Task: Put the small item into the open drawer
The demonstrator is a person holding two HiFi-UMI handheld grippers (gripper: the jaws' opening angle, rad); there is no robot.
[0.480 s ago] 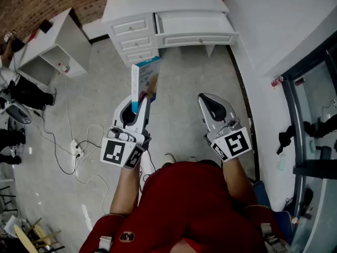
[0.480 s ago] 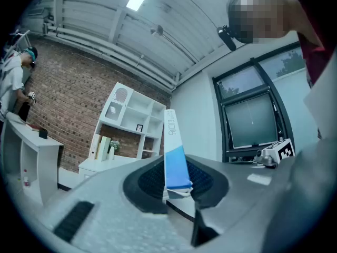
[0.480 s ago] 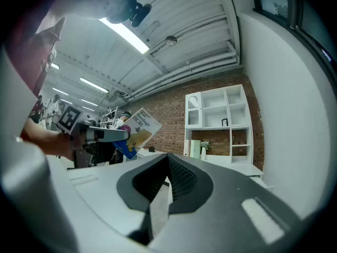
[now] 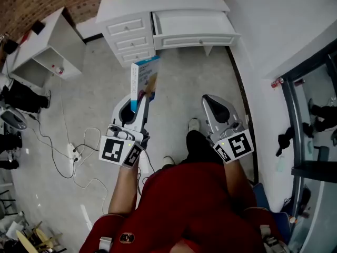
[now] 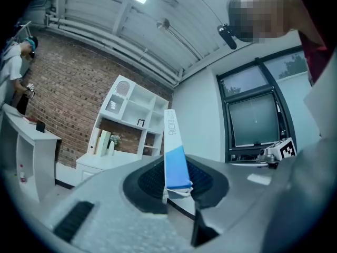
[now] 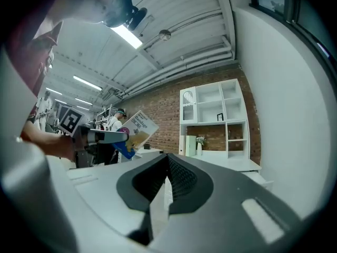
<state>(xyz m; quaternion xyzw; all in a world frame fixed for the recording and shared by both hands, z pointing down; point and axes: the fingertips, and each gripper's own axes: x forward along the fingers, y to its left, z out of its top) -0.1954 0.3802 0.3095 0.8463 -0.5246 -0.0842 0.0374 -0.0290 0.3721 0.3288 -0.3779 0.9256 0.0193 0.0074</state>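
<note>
White drawer [image 4: 194,23] interior, head view only

Operator and hand-held rig: appearance.
Red top [image 4: 179,210]; dark trouser leg [image 4: 201,147] and pale shoe [image 4: 194,124] beside the right gripper [image 4: 213,100]. It and the left gripper [image 4: 139,100] have grey moulded shells, black ribbed pads [image 6: 179,181] and, behind, white cubes [image 4: 120,152] with black square markers.

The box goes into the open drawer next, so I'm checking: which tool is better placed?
Left. The left tool grips the box, pointed toward the open drawer ahead; the right tool is shut and empty.
</note>
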